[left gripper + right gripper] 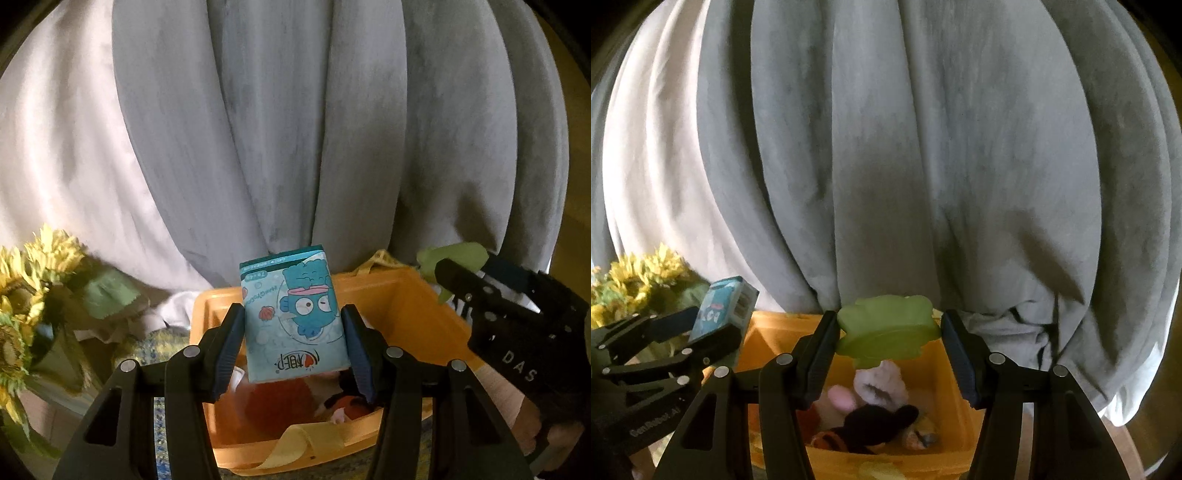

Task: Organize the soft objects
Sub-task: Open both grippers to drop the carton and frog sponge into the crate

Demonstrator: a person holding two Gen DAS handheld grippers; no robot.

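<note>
Above the orange bin [406, 295], I hold both grippers tilted downward: left gripper [295, 345] jaws clamp the tissue pack [293, 314], right gripper [888, 354] jaws grip the green sponge [886, 332].

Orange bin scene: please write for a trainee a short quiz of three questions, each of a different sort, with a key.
1. True or false: the left gripper holds a blue tissue pack printed with a cartoon fish.
2. Which item is between the fingers of the right gripper? A) a green foam leaf shape B) a red sock C) a white cup
3. Fill in: both grippers hold their items above the ______ bin, which already contains plush toys.

Key
1. True. The pads press on both sides of the pack.
2. A.
3. Orange. The yellow artificial sunflowers stand outside it, to its left.
</note>
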